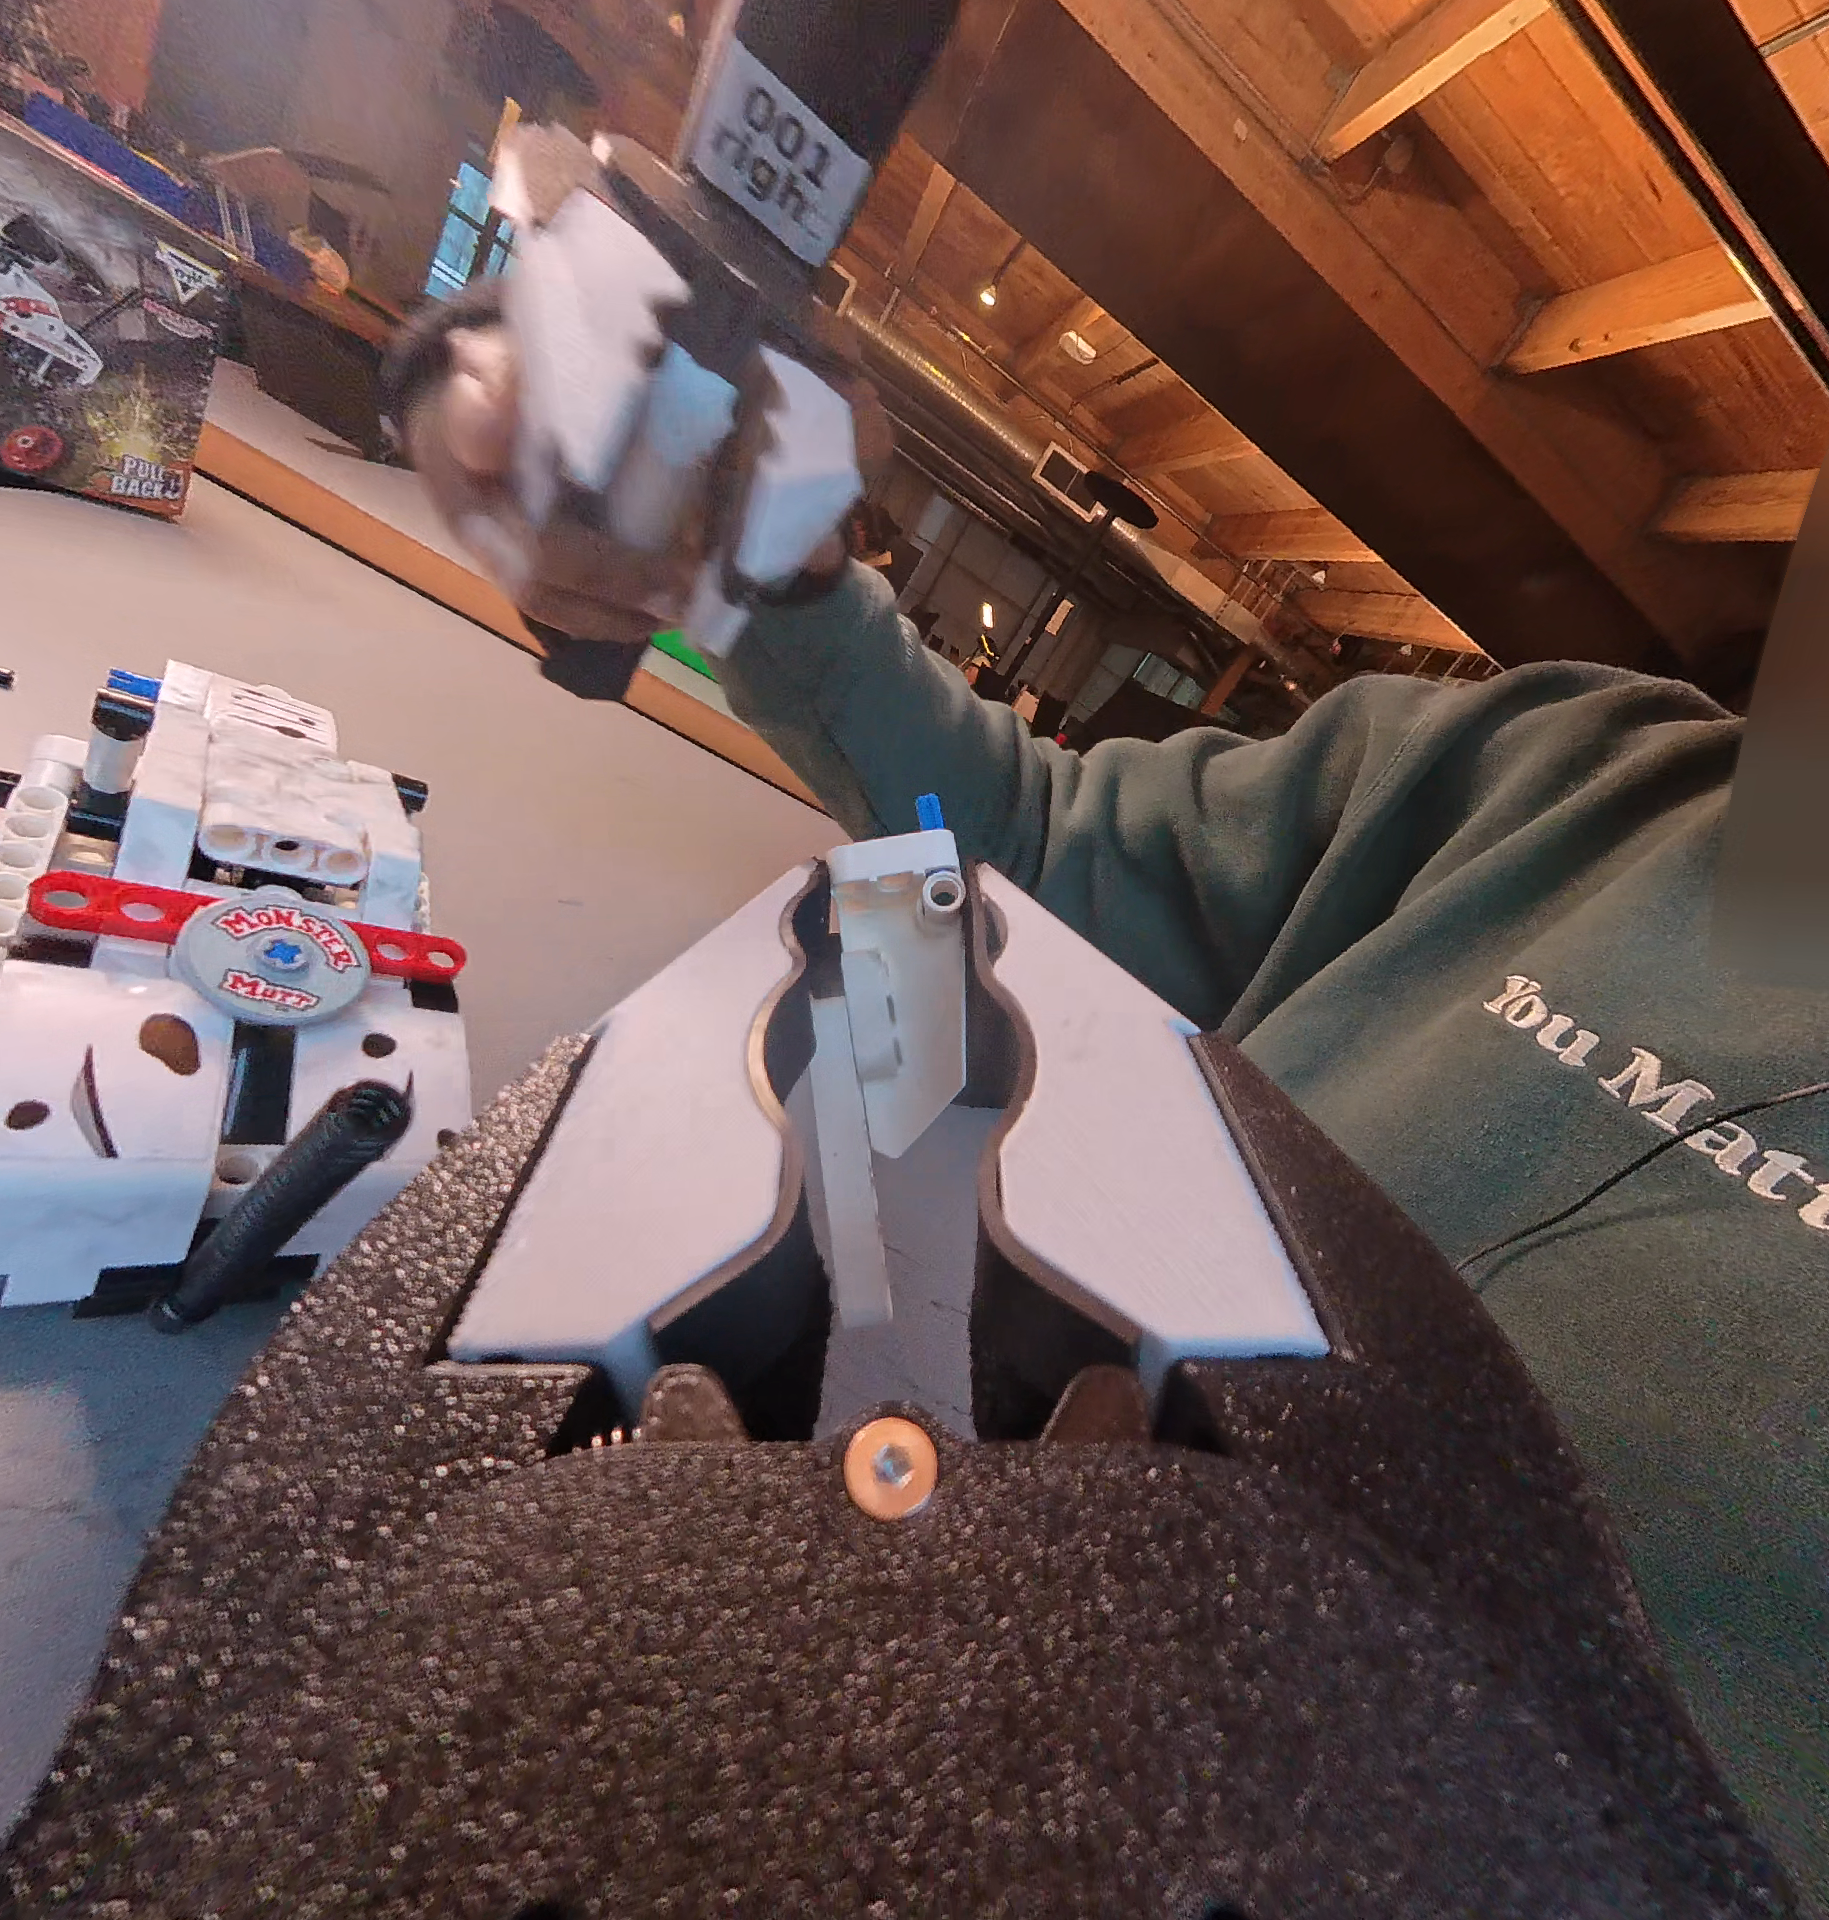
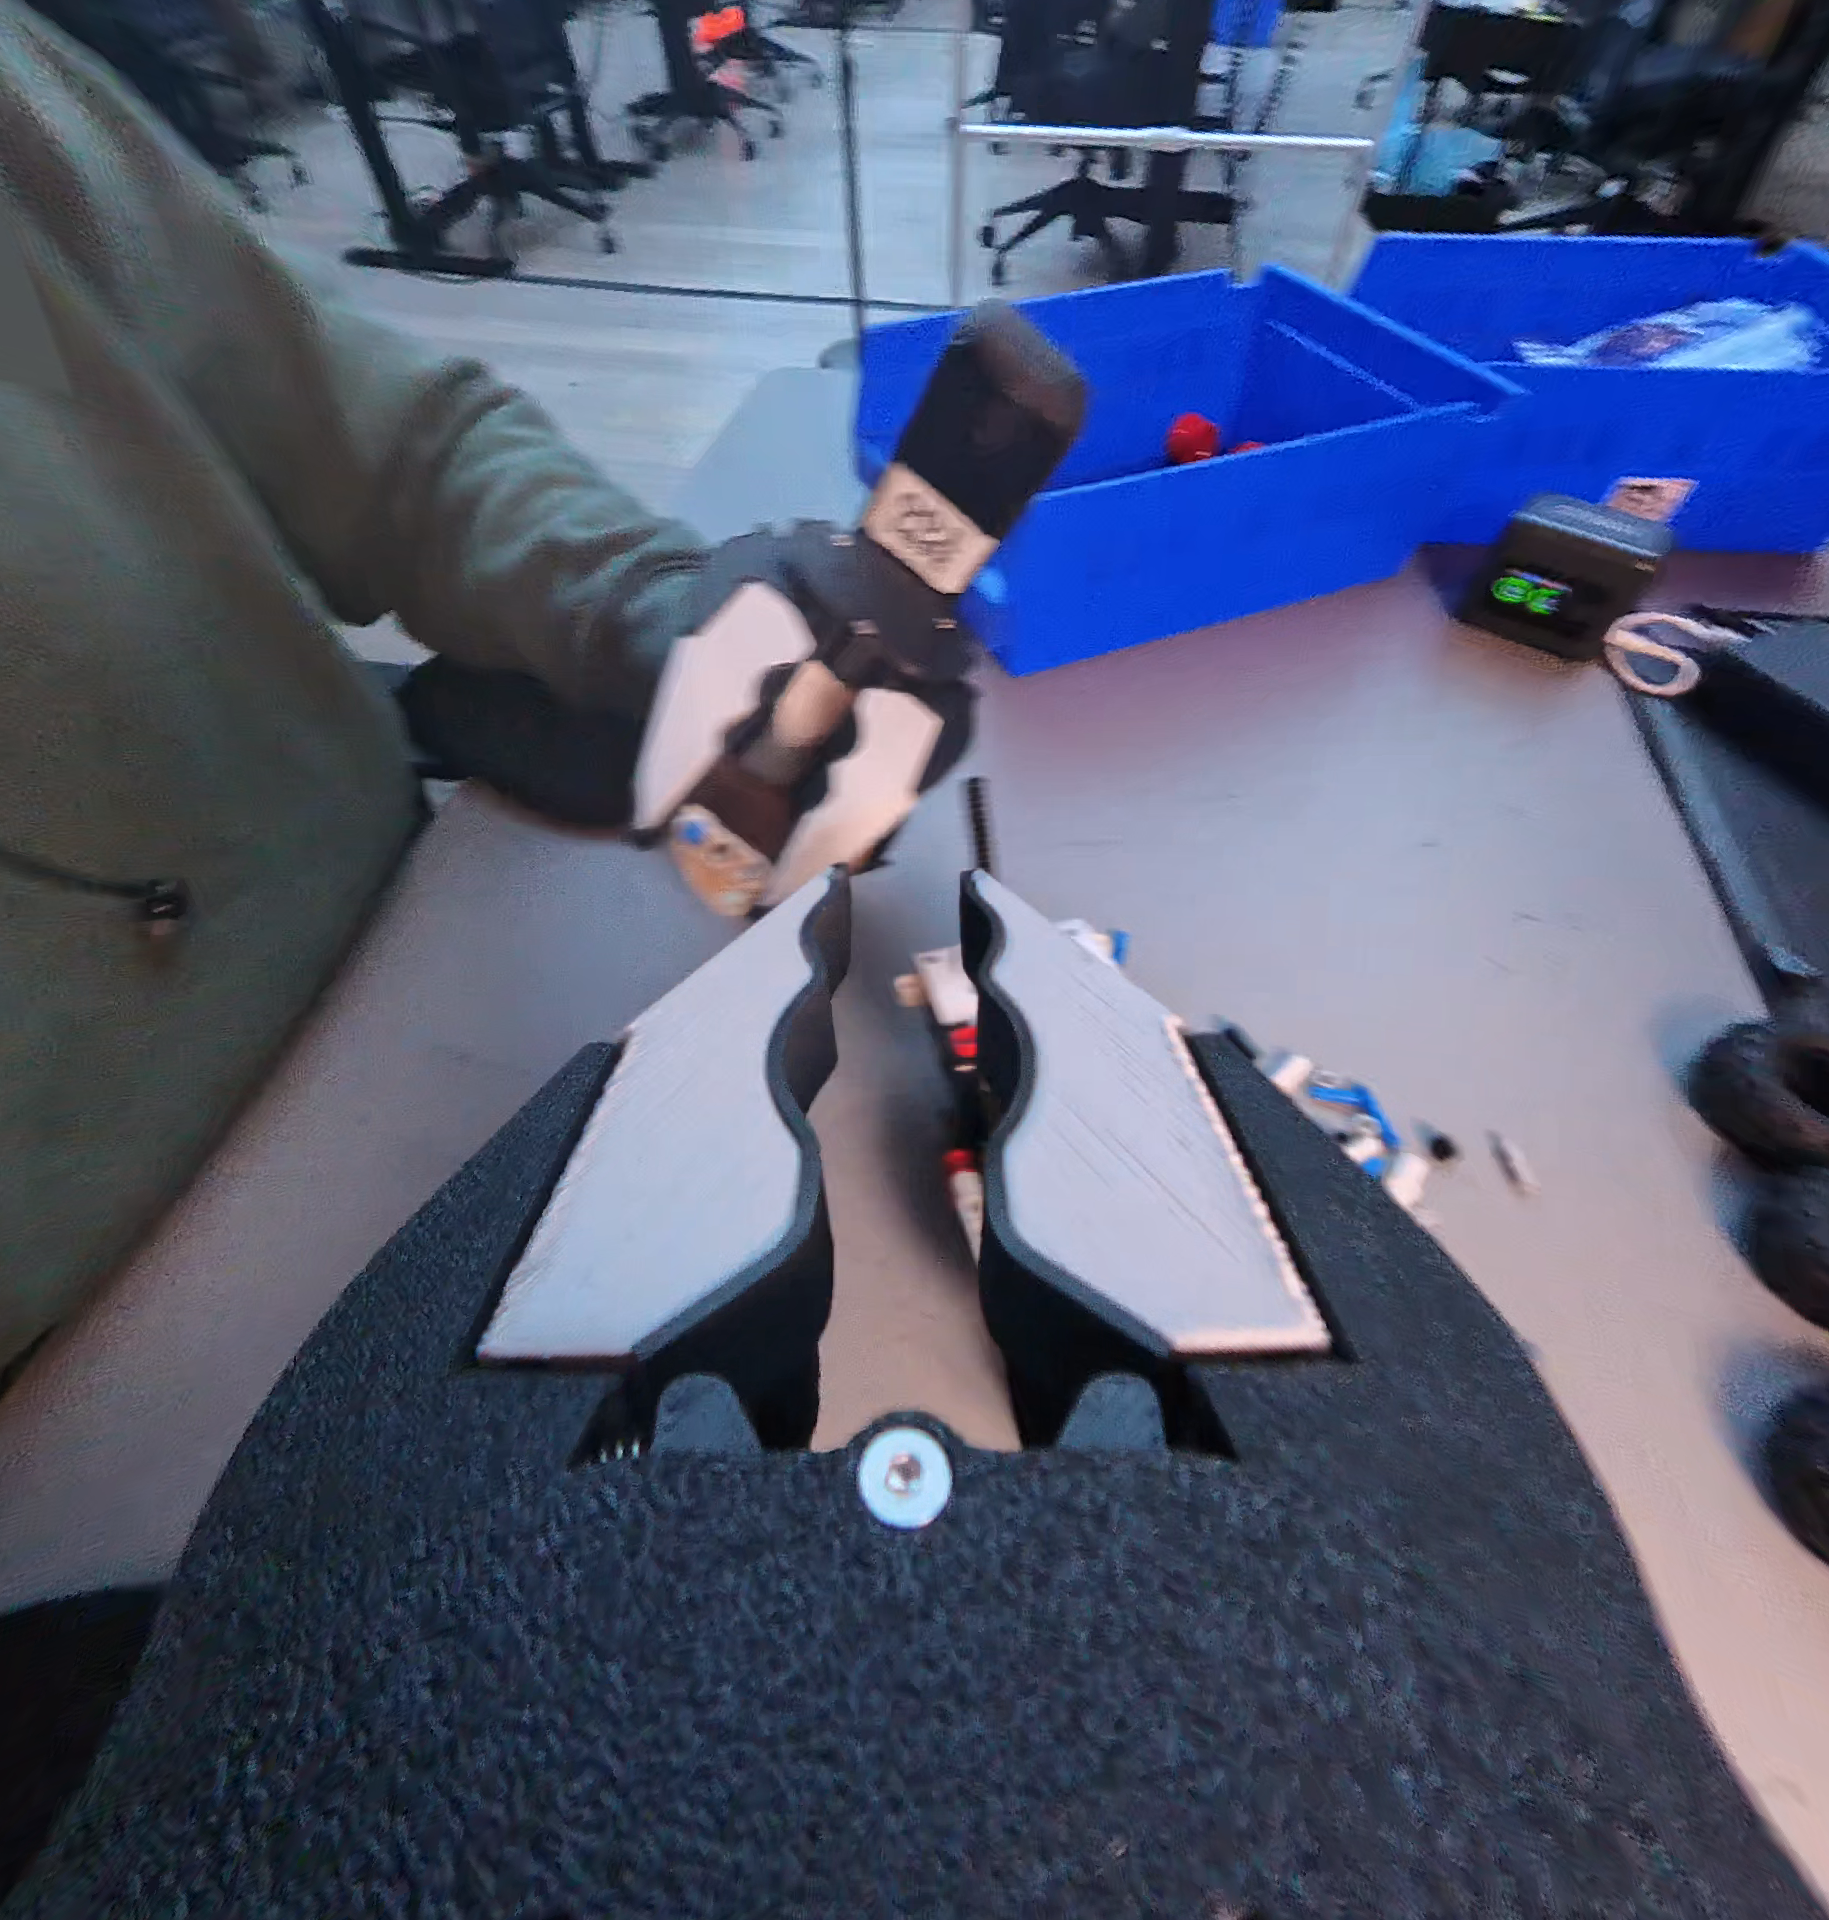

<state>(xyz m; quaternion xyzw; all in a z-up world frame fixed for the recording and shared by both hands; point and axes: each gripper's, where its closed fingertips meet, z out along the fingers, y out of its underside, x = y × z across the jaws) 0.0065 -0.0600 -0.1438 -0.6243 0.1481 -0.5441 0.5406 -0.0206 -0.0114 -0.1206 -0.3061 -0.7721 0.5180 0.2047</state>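
Left gripper (image 1: 894, 894) clamps white brick piece (image 1: 894, 997), raised off table. Right gripper (image 2: 905, 894) fingers apart, empty, above toy truck (image 1: 203, 997) at 9 o'clock.

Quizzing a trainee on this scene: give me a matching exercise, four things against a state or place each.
1. left gripper
2. right gripper
3. toy truck
4. red piece

A. in a blue bin
B. jaws apart, holding nothing
C. on the table
D. shut on a white piece

Pairs: 1-D, 2-B, 3-C, 4-A
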